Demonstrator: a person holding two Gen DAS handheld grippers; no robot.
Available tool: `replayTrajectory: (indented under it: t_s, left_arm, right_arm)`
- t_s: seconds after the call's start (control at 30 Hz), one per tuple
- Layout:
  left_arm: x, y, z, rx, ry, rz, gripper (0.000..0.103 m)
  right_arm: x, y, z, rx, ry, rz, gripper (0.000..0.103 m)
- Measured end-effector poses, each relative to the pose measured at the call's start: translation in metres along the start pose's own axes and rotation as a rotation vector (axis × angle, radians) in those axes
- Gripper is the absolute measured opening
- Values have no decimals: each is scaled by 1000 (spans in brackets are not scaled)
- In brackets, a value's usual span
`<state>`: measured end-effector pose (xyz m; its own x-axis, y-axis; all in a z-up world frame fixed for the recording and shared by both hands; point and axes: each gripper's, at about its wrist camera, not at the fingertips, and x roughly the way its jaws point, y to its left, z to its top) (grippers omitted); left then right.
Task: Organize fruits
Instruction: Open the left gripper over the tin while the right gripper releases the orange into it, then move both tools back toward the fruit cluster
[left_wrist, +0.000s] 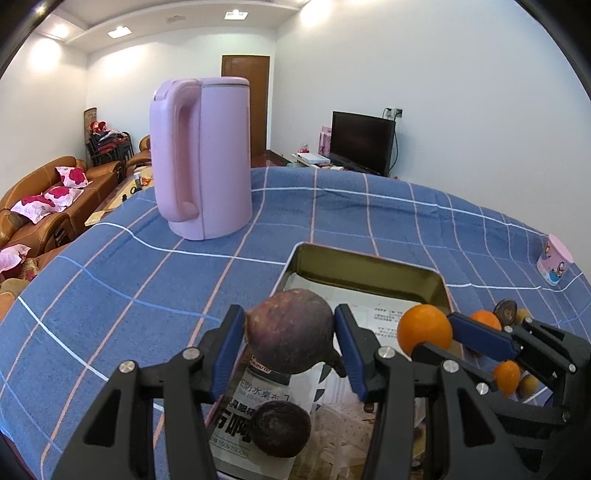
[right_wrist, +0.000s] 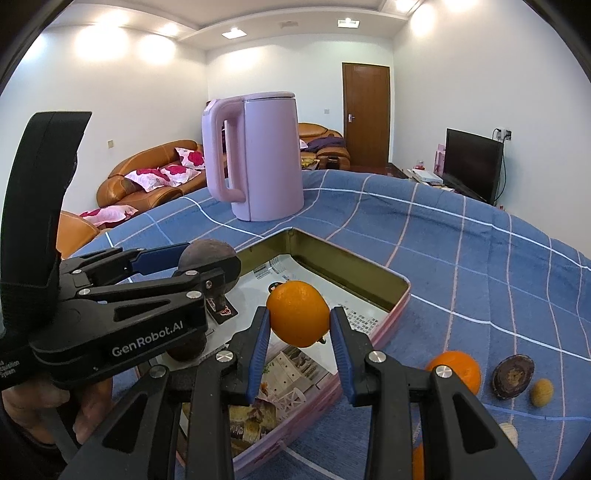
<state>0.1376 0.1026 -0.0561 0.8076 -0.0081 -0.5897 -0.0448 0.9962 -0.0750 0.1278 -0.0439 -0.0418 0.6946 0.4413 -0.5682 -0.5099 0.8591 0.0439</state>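
Mid-transfer, judging by the layout: both fruits lifted and carried over the tin tray (left_wrist: 369, 264), not yet set down.

Left hand-held gripper (left_wrist: 291, 341) clenched on a dark purple-brown fruit (left_wrist: 290, 328), blue pads pressed to either flank, held above the tray's near-left part. Right hand-held gripper (right_wrist: 299, 334) clamped on an orange (right_wrist: 298, 313), poised over the printed sheet (right_wrist: 291, 373) lining the tray. Another dark fruit (left_wrist: 280, 428) already lying in the tray beneath the left gripper.

Still out on the blue checked cloth of the worktop (right_wrist: 461, 266), to the right of the tray: a second orange (right_wrist: 460, 369), a halved dark fruit (right_wrist: 512, 376) and a small yellowish fruit (right_wrist: 542, 393), near one another but apart. Pink kettle (right_wrist: 258, 155) upright beyond the tray, well clear.

Next move, as a judgement: lowering each fruit until seated on the sheet, clear of the fruit already there, then easing the pads apart; likely risk, rolling on the glossy paper.

Both grippers angled downward and forward over the tray, side by side, the left one crossing the right camera's view with part of a hand (right_wrist: 37, 413) visible under its handle.
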Motion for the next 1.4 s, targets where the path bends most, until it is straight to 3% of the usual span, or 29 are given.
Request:
replayTrajectory:
  t_s: [0.43, 0.53, 0.67, 0.83, 1.1, 1.23, 1.4]
  left_arm:
    - [5, -4, -1, 15, 20, -3, 53]
    - [-3, -5, 2, 17, -14, 0, 56]
    - [-12, -5, 4, 16, -44, 8, 69]
    - [-24, 0, 0, -21, -61, -9, 69]
    - [-41, -29, -16, -4, -77, -66, 69]
    - [-47, -59, -25, 56, -80, -113, 77]
    - [-48, -93, -35, 121, -59, -157, 77]
  right_arm:
    - [9, 3, -2, -10, 35, 13, 36]
    - [8, 4, -3, -15, 32, 11, 37]
    - [6, 4, -4, -14, 27, -2, 54]
    - [-13, -1, -11, -3, 4, -34, 55]
    - [-79, -60, -46, 103, -33, -173, 55]
    - [-105, -94, -67, 169, -10, -267, 55]
    - [-113, -112, -79, 217, 21, -251, 55]
